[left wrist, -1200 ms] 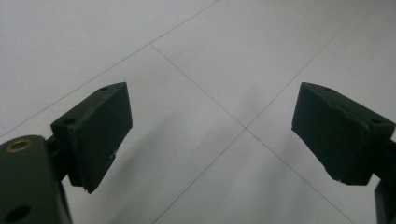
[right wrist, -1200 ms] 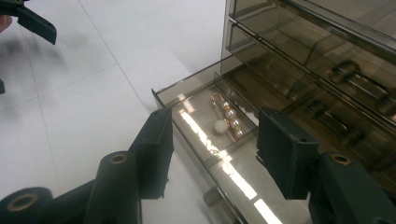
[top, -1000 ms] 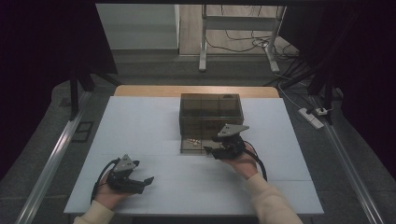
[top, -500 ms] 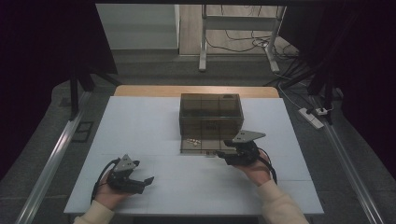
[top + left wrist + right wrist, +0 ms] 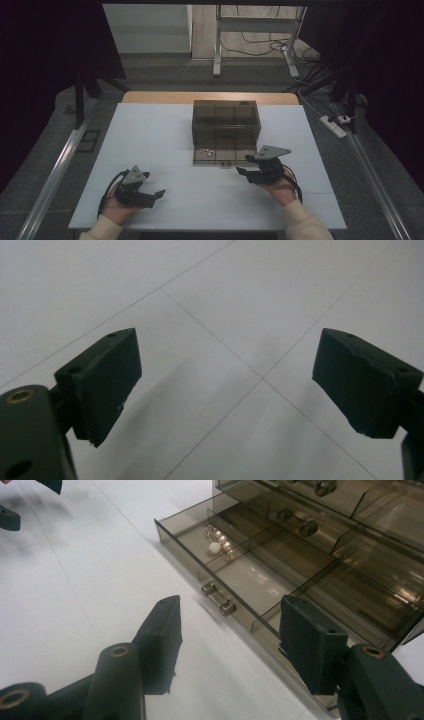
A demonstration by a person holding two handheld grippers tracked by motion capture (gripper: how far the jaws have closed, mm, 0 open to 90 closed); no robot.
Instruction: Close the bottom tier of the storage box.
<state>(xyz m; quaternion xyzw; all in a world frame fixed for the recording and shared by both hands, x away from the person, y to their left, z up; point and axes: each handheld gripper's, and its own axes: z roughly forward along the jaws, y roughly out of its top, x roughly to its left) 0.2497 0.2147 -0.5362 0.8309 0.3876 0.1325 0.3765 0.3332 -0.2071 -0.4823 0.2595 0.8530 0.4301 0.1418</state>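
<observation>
Hovering just beside the pulled-out drawer [image 5: 235,575], the right gripper [image 5: 227,630] had its jaws spread, just widening, nothing between; the left gripper [image 5: 225,385] gaped empty too.

Dim room, dark at both sides; the white counter [image 5: 150,130] is the brightest patch, lit from overhead. Soft shadows lie under each claw. Pale glare streaks the smoky plastic drawer box [image 5: 320,560]. The close views are sharp in the middle, slightly grainy, nearest claw parts soft.
</observation>
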